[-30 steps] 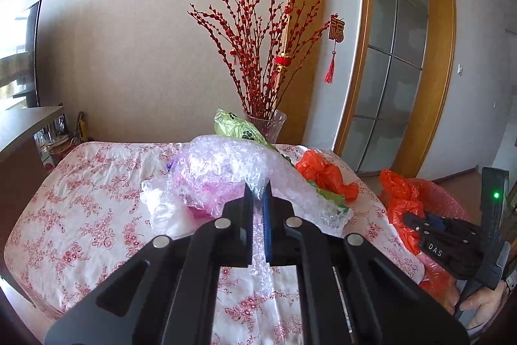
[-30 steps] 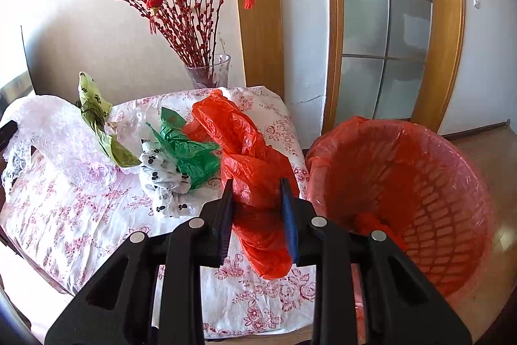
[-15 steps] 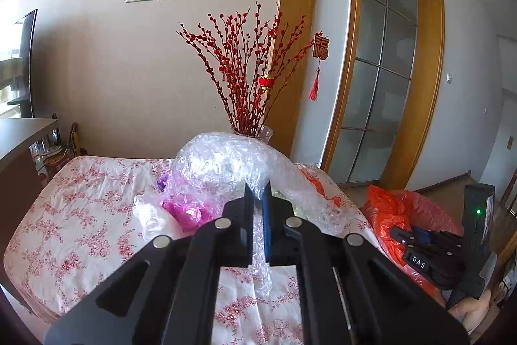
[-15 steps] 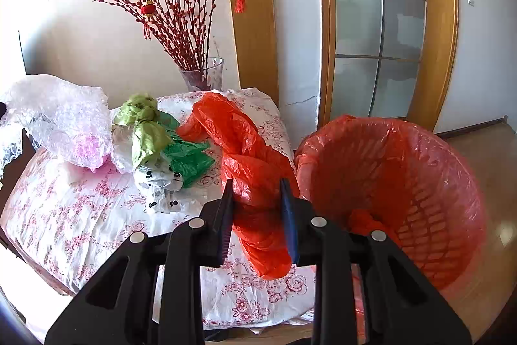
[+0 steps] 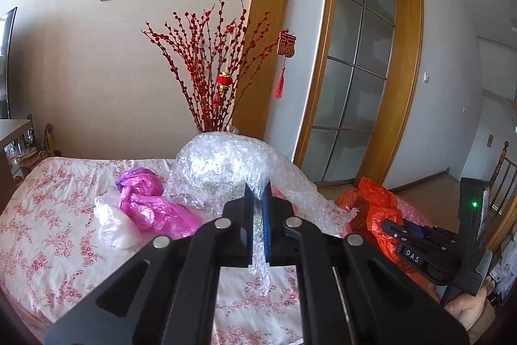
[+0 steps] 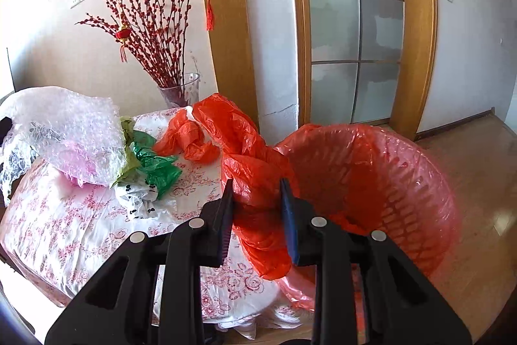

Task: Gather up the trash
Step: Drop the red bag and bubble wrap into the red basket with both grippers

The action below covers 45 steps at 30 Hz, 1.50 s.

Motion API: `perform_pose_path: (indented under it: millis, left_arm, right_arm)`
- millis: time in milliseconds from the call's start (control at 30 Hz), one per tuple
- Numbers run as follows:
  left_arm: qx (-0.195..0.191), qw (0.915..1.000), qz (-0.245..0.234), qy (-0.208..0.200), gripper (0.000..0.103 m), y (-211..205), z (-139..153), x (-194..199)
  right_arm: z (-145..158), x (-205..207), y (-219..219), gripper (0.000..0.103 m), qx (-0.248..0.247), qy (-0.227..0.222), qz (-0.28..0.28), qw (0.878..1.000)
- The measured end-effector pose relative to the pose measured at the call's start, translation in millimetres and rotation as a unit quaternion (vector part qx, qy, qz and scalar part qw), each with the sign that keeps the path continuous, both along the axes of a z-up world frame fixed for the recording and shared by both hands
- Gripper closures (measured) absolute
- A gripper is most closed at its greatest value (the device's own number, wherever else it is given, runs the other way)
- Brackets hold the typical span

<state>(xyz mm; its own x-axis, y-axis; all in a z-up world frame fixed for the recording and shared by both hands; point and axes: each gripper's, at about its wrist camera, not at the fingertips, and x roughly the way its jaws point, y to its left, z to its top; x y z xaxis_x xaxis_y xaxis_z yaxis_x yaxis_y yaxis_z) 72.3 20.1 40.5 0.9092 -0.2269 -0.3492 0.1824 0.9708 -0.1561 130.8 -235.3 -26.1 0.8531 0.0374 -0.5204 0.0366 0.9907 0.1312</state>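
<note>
Left tongs [image 5: 257, 199] are closed on a sheet of bubble wrap [image 5: 223, 170], which is lifted above the surface [image 5: 48, 231] with a loose tail hanging below the jaws. Right tongs [image 6: 257, 199] clamp a bunched orange plastic bag [image 6: 248, 164], held over the right edge of the surface, just beside the lined basket [image 6: 404, 183] on the floor.

Remaining trash on the surface: a pink bag [image 5: 148, 202] and a white bag [image 5: 113, 225] near the middle, a green bag [image 6: 158, 164], a spotted white bag [image 6: 135, 199] and a second small orange bag [image 6: 187, 134] toward the far right edge.

Risks, as judged from this moment:
1. The orange plastic bag trails down against the surface edge; if released short of the rim it would likely slide to the floor between surface and basket.
2. The bubble wrap is broad and stiff; swung toward the basket it may sweep the glass vase [image 6: 179, 89] of red branches at the far right corner, or drag lighter bags off.
3. The thin film offers little grip and could slip from either pair of jaws.
</note>
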Motion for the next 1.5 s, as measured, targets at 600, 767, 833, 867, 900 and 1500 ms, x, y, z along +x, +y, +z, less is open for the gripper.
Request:
perform_pose_path:
  millis: [600, 767, 833, 867, 900, 1500]
  left_arm:
    - [-0.014, 0.9938, -0.108, 0.023, 0.097, -91, -15, 28]
    - [-0.012, 0.989, -0.144, 0.032, 0.097, -124, -22, 37]
    - [-0.011, 0.9867, -0.158, 0.035, 0.097, -137, -26, 40]
    - [-0.009, 0.9856, -0.165, 0.036, 0.097, -145, -28, 42]
    - [-0.008, 0.9845, -0.171, 0.038, 0.097, -151, -31, 43]
    - [-0.003, 0.9734, -0.215, 0.08, 0.086, -210, -65, 75]
  right_arm:
    - [17, -26, -73, 0.075, 0.016, -0.027, -0.084, 0.996]
    - [20, -31, -92, 0.075, 0.02, -0.033, -0.102, 0.994]
    - [19, -34, -97, 0.075, 0.021, -0.034, -0.107, 0.993]
    - [20, -35, -99, 0.075, 0.022, -0.035, -0.11, 0.993]
    - [20, -36, -102, 0.075, 0.023, -0.036, -0.112, 0.993]
    - [14, -19, -131, 0.072, 0.049, -0.03, -0.137, 0.989]
